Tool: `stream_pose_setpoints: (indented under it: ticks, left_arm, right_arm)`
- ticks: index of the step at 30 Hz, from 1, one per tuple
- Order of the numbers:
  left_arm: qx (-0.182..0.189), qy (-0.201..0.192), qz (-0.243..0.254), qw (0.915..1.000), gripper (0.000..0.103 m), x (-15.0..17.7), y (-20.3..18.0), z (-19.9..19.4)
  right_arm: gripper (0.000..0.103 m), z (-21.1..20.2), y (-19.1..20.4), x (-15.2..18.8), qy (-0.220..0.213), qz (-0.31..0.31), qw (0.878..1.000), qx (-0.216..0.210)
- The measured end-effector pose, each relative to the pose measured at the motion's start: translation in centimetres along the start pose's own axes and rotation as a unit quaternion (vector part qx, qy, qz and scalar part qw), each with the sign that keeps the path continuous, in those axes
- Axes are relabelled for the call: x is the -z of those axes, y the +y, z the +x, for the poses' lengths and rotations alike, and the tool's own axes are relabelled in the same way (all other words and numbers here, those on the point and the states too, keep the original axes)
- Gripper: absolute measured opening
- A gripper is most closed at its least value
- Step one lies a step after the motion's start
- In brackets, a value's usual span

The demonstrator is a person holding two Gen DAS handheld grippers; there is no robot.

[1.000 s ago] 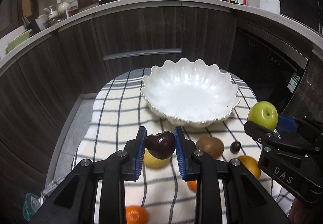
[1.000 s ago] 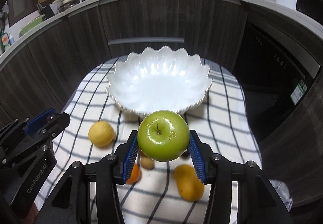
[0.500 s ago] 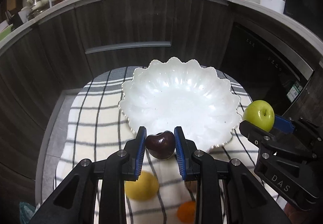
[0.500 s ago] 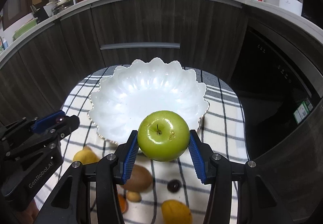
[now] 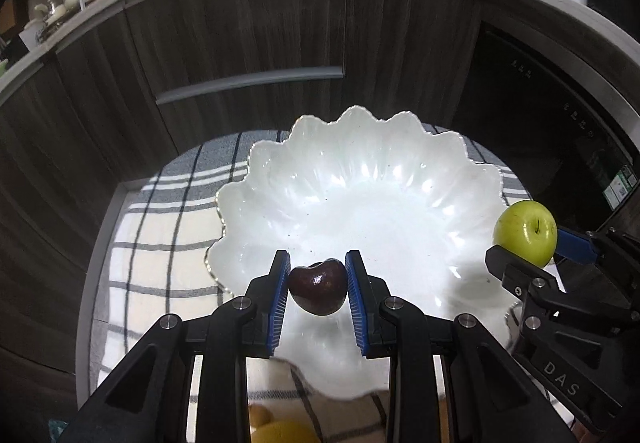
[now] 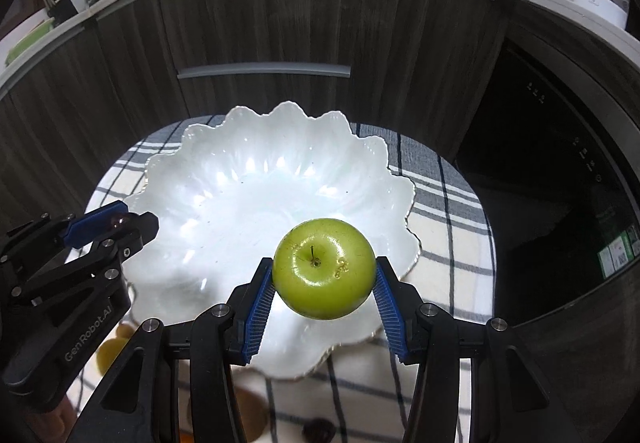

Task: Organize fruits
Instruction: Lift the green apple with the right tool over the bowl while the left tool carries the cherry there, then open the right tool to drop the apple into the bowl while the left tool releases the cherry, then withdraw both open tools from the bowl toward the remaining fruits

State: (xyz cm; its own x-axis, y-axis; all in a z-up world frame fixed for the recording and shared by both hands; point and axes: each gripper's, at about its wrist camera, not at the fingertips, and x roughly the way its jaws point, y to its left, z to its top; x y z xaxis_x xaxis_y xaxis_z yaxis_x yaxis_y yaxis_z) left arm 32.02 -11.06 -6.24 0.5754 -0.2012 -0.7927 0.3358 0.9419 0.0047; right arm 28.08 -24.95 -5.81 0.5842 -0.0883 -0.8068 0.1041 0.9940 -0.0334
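Both grippers tilt steeply down over the white scalloped bowl [image 5: 360,179]: the left gripper [image 5: 318,289] pinches a dark red plum [image 5: 318,291] near the bowl's near-left rim, while the right gripper [image 6: 324,283] clamps a green apple [image 6: 324,269] (stem facing the camera) over the right side

A glossy white bowl [image 5: 360,203] with a scalloped, glazed-looking rim catches the light on a soft checked cloth [image 5: 160,227] — woven, matt, grey lines on cream. The left gripper [image 5: 318,293] is matt black plastic with ribbed blue pads [image 5: 280,303] and bright metal screw heads; a dark red fruit [image 5: 318,291], smooth and shiny, sits between them. The right gripper [image 6: 324,297] shows the same finish around a waxy, polished green apple [image 6: 324,267]. Behind, cabinet fronts [image 6: 280,23] look like dark, matt wood grain — with a brushed grey handle [image 6: 264,70].
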Motion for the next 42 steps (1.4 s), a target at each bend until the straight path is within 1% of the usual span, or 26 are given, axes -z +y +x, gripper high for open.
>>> stream_pose_setpoints:
  ticks: [3, 5, 10, 12, 14, 15, 17, 19, 20, 21, 24, 26, 29, 33, 38, 42]
  left_arm:
    - [-0.001, 0.01, -0.002, 0.9999, 0.029, -0.3, 0.2, 1.2]
    - [-0.007, 0.012, 0.0, 0.9999, 0.029, -0.5, 0.3, 1.7]
    - [-0.006, 0.015, -0.002, 0.9999, 0.029, -0.6, 0.4, 2.3]
    - [-0.008, 0.015, -0.001, 0.9999, 0.034, -0.6, 0.4, 2.4]
    - [-0.007, 0.014, -0.005, 0.9999, 0.046, -0.6, 0.5, 2.3]
    - [-0.009, 0.014, -0.007, 0.9998, 0.049, -0.6, 0.5, 2.3]
    - [-0.016, 0.012, -0.009, 0.9998, 0.063, -0.6, 0.6, 2.1]
    - [-0.023, 0.009, -0.01, 0.9997, 0.069, -0.4, 0.7, 1.9]
    - [-0.025, 0.009, -0.01, 0.9996, 0.071, -0.3, 0.7, 1.8]
    - [-0.028, 0.009, -0.01, 0.9995, 0.071, -0.3, 0.8, 1.8]
    - [-0.027, 0.01, -0.016, 0.9994, 0.075, 0.0, 1.0, 1.4]
    - [-0.033, 0.005, -0.019, 0.9993, 0.079, 0.2, 1.0, 0.9]
    - [-0.04, -0.007, -0.023, 0.9989, 0.085, 0.4, 1.2, -0.1]
    - [-0.048, -0.028, -0.02, 0.9983, 0.086, 0.5, 1.1, -1.7]
    - [-0.059, -0.047, -0.01, 0.9971, 0.086, 0.8, 0.9, -3.4]
    - [-0.059, -0.061, -0.008, 0.9964, 0.086, 1.3, 0.8, -4.6]
  right_arm:
    - [0.05, 1.3, -0.1, -0.4, 0.011, 0.005, 1.0, 0.0]
    - [0.05, 2.3, -0.3, -0.6, 0.021, 0.012, 1.0, -0.002]
    - [0.05, 3.7, -0.6, -0.7, 0.035, 0.026, 0.999, -0.008]
    - [0.05, 3.8, -0.5, -0.7, 0.036, 0.025, 0.999, -0.009]
    - [0.05, 3.9, -0.6, -0.6, 0.04, 0.03, 0.999, -0.011]
    - [0.05, 3.9, -0.7, -0.7, 0.042, 0.033, 0.999, -0.011]
    - [0.05, 4.0, -0.8, -0.6, 0.044, 0.037, 0.998, -0.009]
    - [0.053, 3.9, -0.9, -0.7, 0.042, 0.039, 0.998, -0.004]
    - [0.059, 3.6, -1.0, -0.7, 0.035, 0.038, 0.999, 0.005]
    - [0.068, 3.4, -1.0, -0.9, 0.03, 0.037, 0.999, 0.011]
    - [0.078, 2.4, -1.5, -1.3, 0.009, 0.048, 0.999, 0.016]
    - [0.081, 1.7, -1.7, -1.4, -0.002, 0.052, 0.998, 0.024]
    - [0.082, 0.5, -1.5, -1.4, -0.02, 0.05, 0.998, 0.035]
    - [0.083, -1.0, -1.6, -1.2, -0.037, 0.059, 0.997, 0.043]
    - [0.083, -2.0, -1.8, -0.7, -0.043, 0.067, 0.996, 0.043]
    - [0.083, -2.8, -1.7, -0.2, -0.052, 0.067, 0.995, 0.044]
